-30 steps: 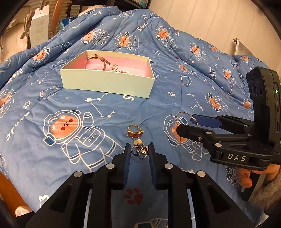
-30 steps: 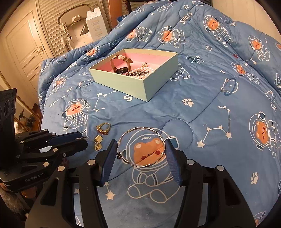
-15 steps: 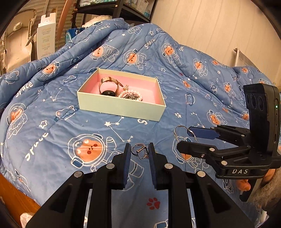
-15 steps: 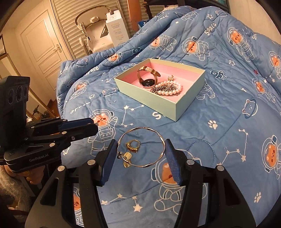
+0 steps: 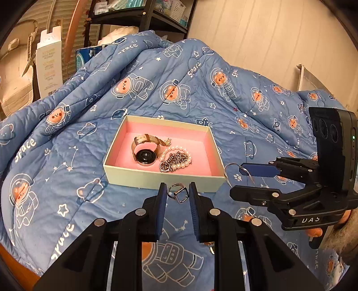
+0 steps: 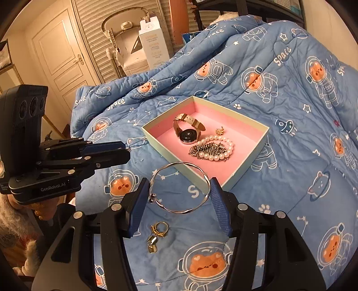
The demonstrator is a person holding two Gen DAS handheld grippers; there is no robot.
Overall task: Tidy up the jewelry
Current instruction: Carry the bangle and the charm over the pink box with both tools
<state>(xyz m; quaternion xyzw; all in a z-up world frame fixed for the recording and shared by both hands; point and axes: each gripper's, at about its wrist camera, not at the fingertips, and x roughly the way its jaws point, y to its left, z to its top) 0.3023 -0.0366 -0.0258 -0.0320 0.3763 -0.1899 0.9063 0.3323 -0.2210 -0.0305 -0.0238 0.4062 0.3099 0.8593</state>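
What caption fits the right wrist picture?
Right gripper carries a silver bangle toward the pink-lined jewelry box.

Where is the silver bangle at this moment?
In the right wrist view, the silver bangle is held between the right gripper's fingers, just short of the pink-lined box's near corner.

Bedroom surroundings, bedding and storage

A blue quilted comforter [image 5: 67, 156] printed with astronaut bears and stars covers the bed; beyond it stands a tall white cardboard box [image 6: 154, 44], upright near a cream panelled door [image 6: 60, 60] and slatted shutters [image 6: 94, 29]; a black metal shelf unit [image 5: 138, 20] holds baskets.
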